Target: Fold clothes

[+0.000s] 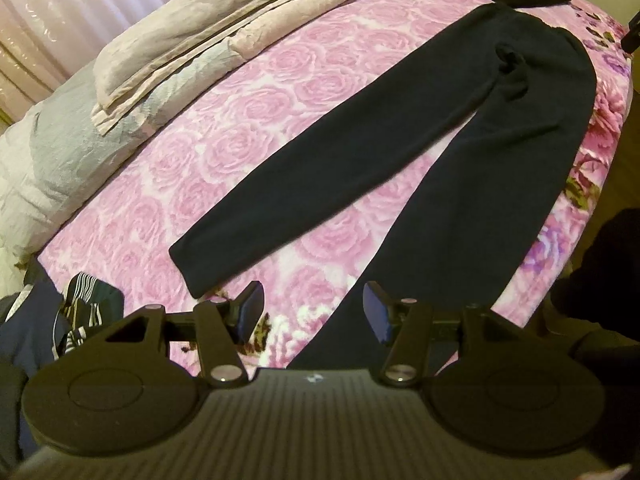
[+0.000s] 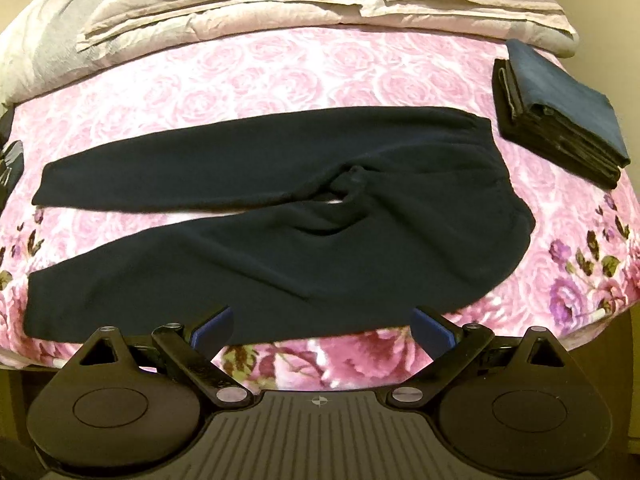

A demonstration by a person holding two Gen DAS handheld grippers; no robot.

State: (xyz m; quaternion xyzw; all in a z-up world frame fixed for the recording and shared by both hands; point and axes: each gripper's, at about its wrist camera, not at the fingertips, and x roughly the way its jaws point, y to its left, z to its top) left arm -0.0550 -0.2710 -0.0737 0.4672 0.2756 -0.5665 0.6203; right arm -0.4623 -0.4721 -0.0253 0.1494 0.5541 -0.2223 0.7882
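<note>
Nearest to me in the left wrist view, my left claw [image 1: 313, 316] is spread wide and holds nothing; its blue pads [image 1: 249, 312] hang over the near end of the black trousers [image 1: 400, 152], one pad above the flowered bedspread [image 1: 248, 120], the other above the hem of the nearer leg. No writing shows on the claw bodies, only a small cross mark on the ribbed housing. My right claw [image 2: 322, 330] is also spread wide and empty, its pads over the near edge of the trousers [image 2: 280, 240] by the bed's side, and I cannot tell whether they touch the cloth. The trousers lie flat across the bed, legs parted in a narrow V, waist toward a stack of folded dark clothes [image 2: 560, 112] near the far right corner. A striped garment [image 1: 80, 304] lies bunched left of my left claw. Grey-beige folded bedding [image 2: 280, 0] runs along the far side of the bed.
</note>
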